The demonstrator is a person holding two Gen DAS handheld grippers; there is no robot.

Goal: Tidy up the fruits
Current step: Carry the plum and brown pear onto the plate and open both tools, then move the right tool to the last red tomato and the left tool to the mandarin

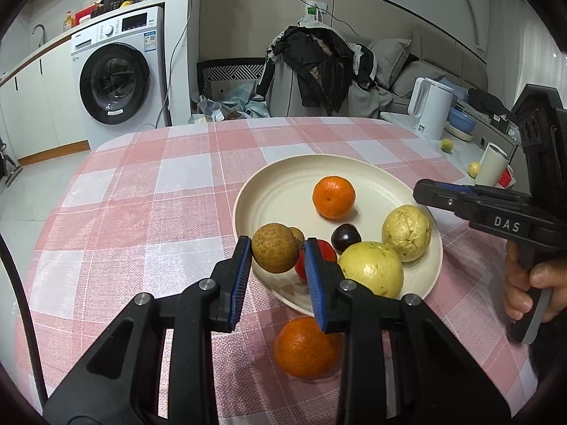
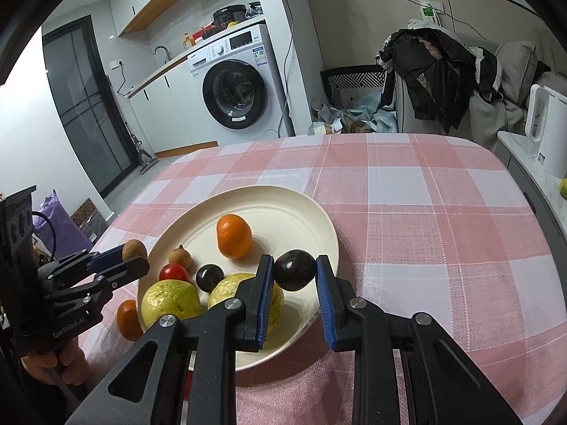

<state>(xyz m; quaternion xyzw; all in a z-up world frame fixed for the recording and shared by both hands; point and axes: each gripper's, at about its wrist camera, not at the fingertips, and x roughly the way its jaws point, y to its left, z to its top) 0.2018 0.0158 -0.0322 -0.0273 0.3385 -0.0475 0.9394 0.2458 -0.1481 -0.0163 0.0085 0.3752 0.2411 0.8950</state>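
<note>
Left hand-held gripper (image 1: 278,260): clamped on brown longan (image 1: 275,248), over plate (image 1: 269,191) near rim. Right hand-held gripper (image 2: 295,279): clamped on dark plum (image 2: 295,270), above plate edge. Plate contents: tangerine (image 1: 333,197), two guavas (image 1: 406,232), tomato (image 2: 173,272), plum. Beside plate on checked bench (image 1: 141,212): second tangerine (image 1: 306,349).

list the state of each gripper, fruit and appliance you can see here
left hand-held gripper: shut on brown longan, above the plate's near rim
right hand-held gripper: shut on dark plum, above the plate's edge
brown longan: held, lifted
dark plum: held, lifted
plate: upright, holding six fruits
loose orange: on the tablecloth, off the plate
washing machine: door closed
kettle: upright, lid down
</note>
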